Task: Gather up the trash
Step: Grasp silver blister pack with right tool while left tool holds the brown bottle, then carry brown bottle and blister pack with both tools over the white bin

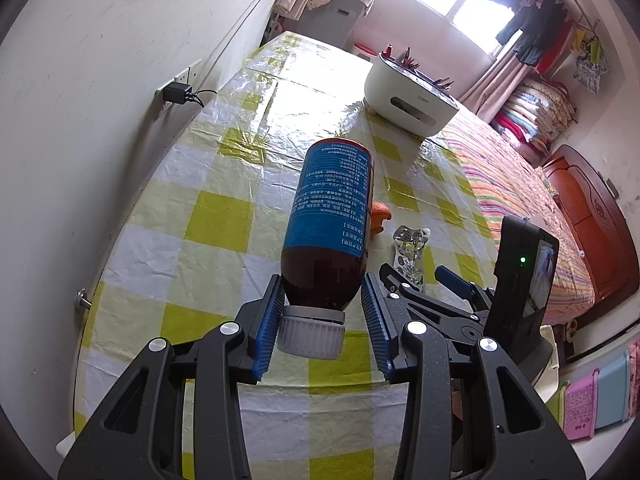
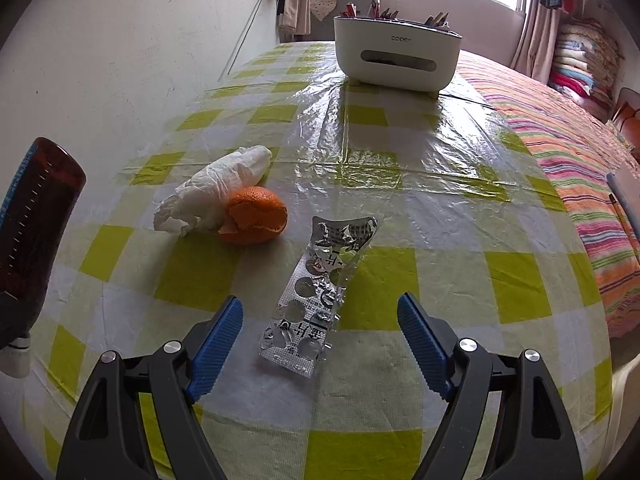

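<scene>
My left gripper [image 1: 322,312] is shut on a brown bottle [image 1: 330,216] with a blue label and a white cap, gripped at its neck and held above the table. The bottle also shows at the left edge of the right wrist view [image 2: 32,232]. My right gripper [image 2: 320,320] is open, low over the table, its fingers either side of an empty silver blister pack [image 2: 320,288]. An orange peel [image 2: 256,216] and a crumpled white tissue [image 2: 212,192] lie just beyond, touching each other. The blister pack [image 1: 408,252] and peel [image 1: 378,218] also show in the left wrist view.
The table [image 2: 440,208] has a yellow-checked plastic cover. A white organiser box [image 2: 396,56] holding pencils stands at the far end. A wall with a socket and charger [image 1: 178,94] runs along the left. A bed with a striped cover [image 2: 580,168] lies to the right.
</scene>
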The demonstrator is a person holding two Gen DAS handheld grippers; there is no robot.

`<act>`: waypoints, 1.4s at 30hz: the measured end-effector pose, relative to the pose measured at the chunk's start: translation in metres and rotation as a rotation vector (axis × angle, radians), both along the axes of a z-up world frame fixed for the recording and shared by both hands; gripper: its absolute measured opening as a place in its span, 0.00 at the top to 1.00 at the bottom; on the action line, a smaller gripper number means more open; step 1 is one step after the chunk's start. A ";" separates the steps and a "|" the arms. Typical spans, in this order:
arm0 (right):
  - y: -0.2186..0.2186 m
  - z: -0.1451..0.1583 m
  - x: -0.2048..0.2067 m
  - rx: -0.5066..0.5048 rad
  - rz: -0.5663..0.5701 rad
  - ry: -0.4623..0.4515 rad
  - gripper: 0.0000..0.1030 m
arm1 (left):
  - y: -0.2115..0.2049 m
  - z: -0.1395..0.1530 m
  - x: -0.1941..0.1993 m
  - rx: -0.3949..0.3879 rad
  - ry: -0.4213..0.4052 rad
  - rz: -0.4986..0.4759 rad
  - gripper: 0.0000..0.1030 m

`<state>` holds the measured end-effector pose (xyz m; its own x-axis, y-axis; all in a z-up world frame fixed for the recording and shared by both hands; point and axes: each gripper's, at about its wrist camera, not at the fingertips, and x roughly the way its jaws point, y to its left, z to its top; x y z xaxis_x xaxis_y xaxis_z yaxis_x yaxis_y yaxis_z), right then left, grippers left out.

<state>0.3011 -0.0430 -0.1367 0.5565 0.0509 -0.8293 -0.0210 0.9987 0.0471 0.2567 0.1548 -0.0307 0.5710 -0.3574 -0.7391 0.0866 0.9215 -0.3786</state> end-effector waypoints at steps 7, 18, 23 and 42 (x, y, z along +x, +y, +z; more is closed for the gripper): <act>0.006 -0.007 0.014 -0.043 0.027 0.019 0.32 | -0.001 0.001 0.000 -0.018 0.001 -0.005 0.63; -0.003 -0.002 -0.006 -0.018 0.090 -0.007 0.67 | -0.038 0.008 -0.003 -0.012 -0.015 -0.065 0.62; -0.033 -0.001 -0.016 0.008 0.055 -0.009 0.67 | -0.057 0.010 -0.004 -0.009 -0.021 -0.088 0.62; -0.139 0.034 -0.098 0.089 -0.064 -0.127 0.67 | -0.156 0.014 -0.015 0.013 -0.045 -0.233 0.62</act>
<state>0.2035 -0.1819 -0.1032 0.6612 0.0826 -0.7457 0.0307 0.9901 0.1369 0.2420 -0.0016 -0.0168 0.5063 -0.4744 -0.7201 0.3144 0.8791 -0.3581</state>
